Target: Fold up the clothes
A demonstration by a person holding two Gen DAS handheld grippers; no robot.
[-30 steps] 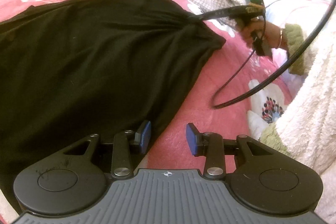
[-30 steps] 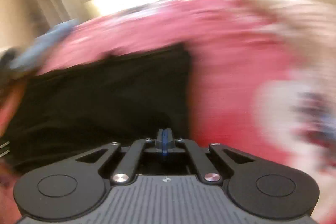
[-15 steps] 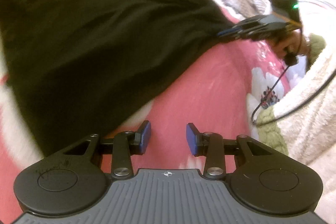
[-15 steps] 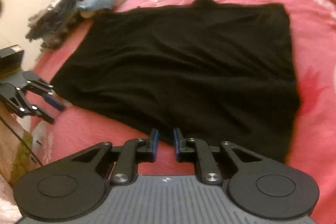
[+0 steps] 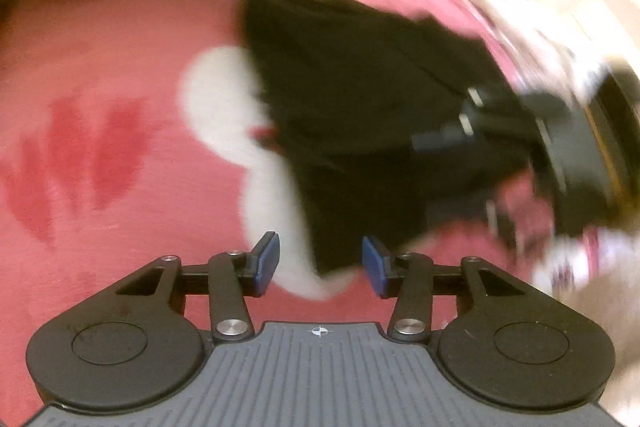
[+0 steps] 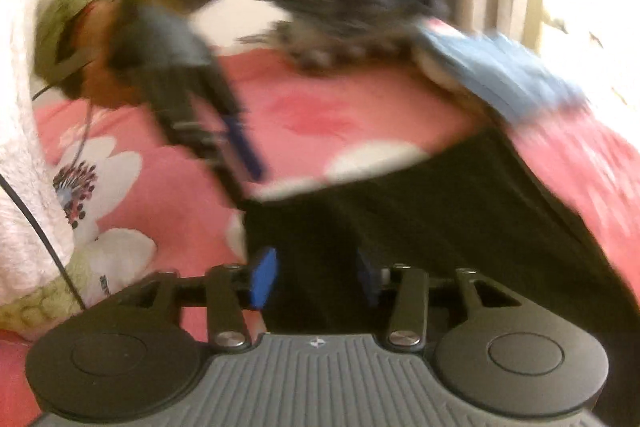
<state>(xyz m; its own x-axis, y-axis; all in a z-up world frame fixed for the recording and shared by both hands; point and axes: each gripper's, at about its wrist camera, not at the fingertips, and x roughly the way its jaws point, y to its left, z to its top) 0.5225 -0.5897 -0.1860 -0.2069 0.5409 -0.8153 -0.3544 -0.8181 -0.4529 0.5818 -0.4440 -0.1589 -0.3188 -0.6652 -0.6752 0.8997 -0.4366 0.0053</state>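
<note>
- Both views blurred; black garment (image 5: pixel 360 115) lies on pink floral bed (image 5: pixel 120 107)
- left hand-held gripper (image 5: pixel 320 263) agape, empty, over garment corner
- right hand-held gripper (image 6: pixel 314 281) agape, garment edge between its pads, no grip

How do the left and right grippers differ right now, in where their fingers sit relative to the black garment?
The left gripper frames the near corner of the black garment, with pink floral bedspread showing around that corner. The right gripper sits over the garment's edge, black cloth filling the gap between its fingers. Both are open, neither is clamped on the cloth, and both views are motion-blurred.
</note>
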